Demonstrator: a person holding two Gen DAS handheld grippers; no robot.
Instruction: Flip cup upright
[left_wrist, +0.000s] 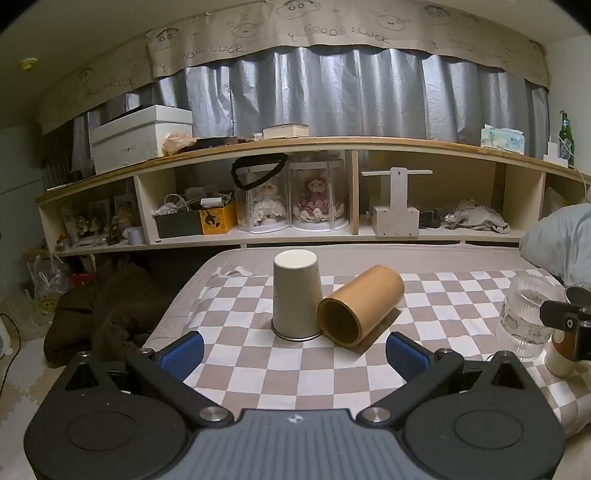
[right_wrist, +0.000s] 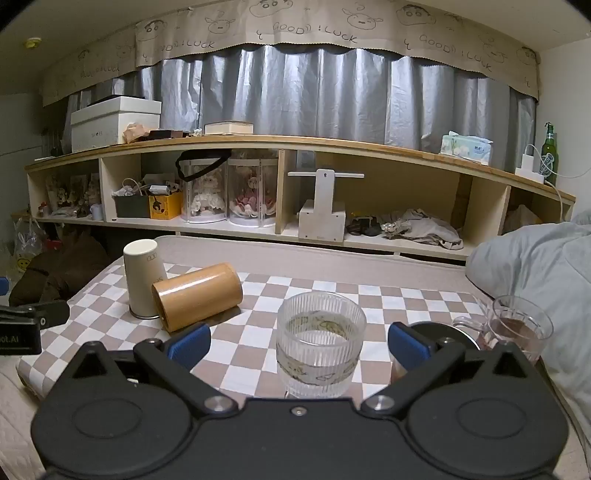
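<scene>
A cream cup (left_wrist: 296, 294) stands upside down on the checked cloth (left_wrist: 258, 369), rim down. A bamboo cup (left_wrist: 360, 305) lies on its side against it, mouth toward me. My left gripper (left_wrist: 294, 352) is open and empty, just in front of both cups. In the right wrist view the cream cup (right_wrist: 143, 277) and the bamboo cup (right_wrist: 197, 295) lie at the left. My right gripper (right_wrist: 299, 345) is open, with an upright ribbed glass (right_wrist: 320, 349) between its fingers, untouched.
A clear glass mug (right_wrist: 517, 328) stands at the right by a grey pillow (right_wrist: 546, 266). A round dark lid (right_wrist: 439, 334) sits behind the right finger. A long wooden shelf (left_wrist: 332, 229) full of items runs behind the bed. Bags lie on the floor at left.
</scene>
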